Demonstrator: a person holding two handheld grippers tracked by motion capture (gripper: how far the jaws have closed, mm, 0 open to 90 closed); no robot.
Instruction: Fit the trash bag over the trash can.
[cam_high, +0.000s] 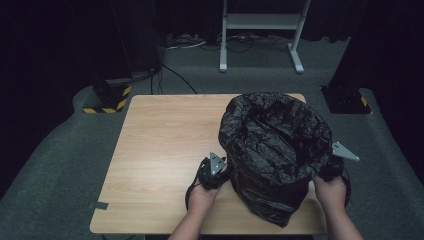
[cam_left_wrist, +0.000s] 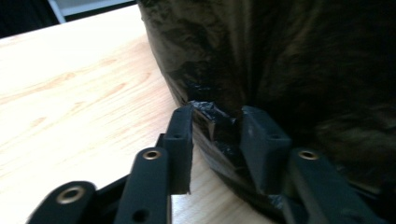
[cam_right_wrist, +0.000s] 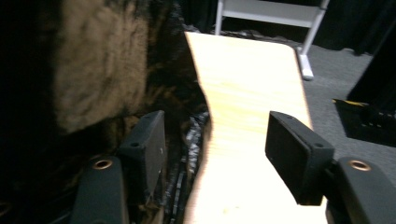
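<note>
From above, I see the black bag standing on the surface, my left tool and right tool flanking it. My left tool's camera shows jaws parted, a bag fold loose between them. My right tool's camera shows jaws wide apart, gripping nothing, bag just beside.

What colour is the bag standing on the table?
Glossy black, a crinkled plastic bin bag; the high view shows it best.
</note>
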